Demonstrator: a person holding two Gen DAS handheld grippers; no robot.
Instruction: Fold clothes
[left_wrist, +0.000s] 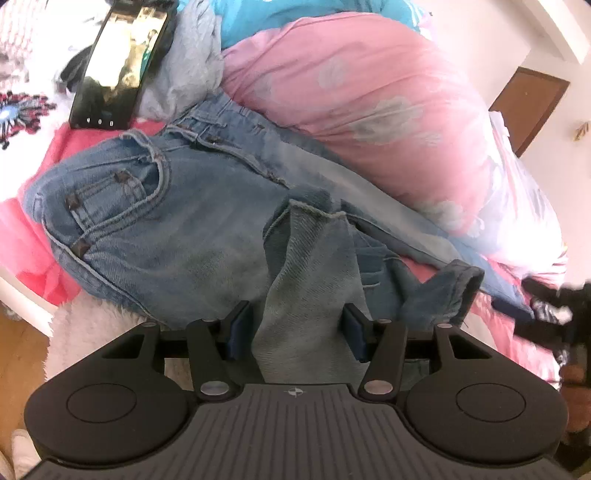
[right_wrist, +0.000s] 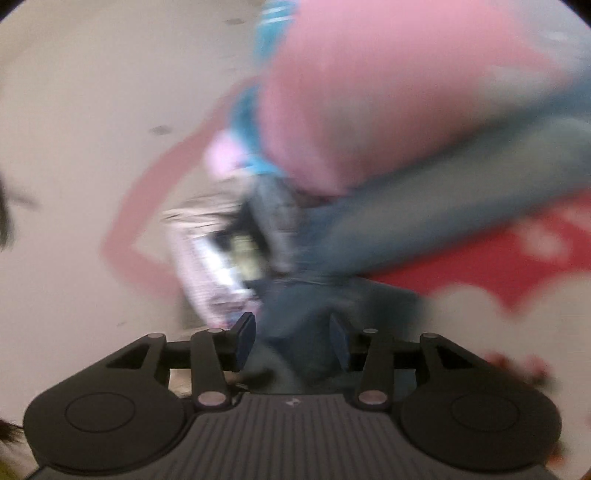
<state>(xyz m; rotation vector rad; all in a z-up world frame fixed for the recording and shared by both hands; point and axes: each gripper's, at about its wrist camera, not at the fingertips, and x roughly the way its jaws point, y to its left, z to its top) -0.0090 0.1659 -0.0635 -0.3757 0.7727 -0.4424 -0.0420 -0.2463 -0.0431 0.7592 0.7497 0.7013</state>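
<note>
Left wrist view showed the left gripper (left_wrist: 297, 328) nearest the camera, its jaws standing apart with a strip of pale denim rising between them. That strip was a leg end of the jeans (left_wrist: 177, 221), doubled back toward the gripper. The pads did not appear to press on the cloth; a gap showed on each side of it, so I judged the jaws open around the fabric, not gripping it. Beyond the fingers the jeans lay across a red-and-white bedcover (left_wrist: 22, 236), waistband and pocket rivets to the far left, the legs trailing to the near right, where a hem (left_wrist: 458, 280) lay bunched. The long axis therefore ran from far left to near right, crossing in front of the jaws. Farther off sat a pink pillow (left_wrist: 369, 96), and at the far left a glossy black object (left_wrist: 118, 70).

The right wrist view was heavily blurred. The right gripper (right_wrist: 291, 339) also had its jaws apart, dark denim (right_wrist: 332, 302) smeared between and just ahead of them; whether the pads touched it I could not tell.

By my judgement the left hand was the better placed, already straddling the leg end, so the coming fold would turn on closing there and carrying that end along the long axis toward the waistband.
</note>
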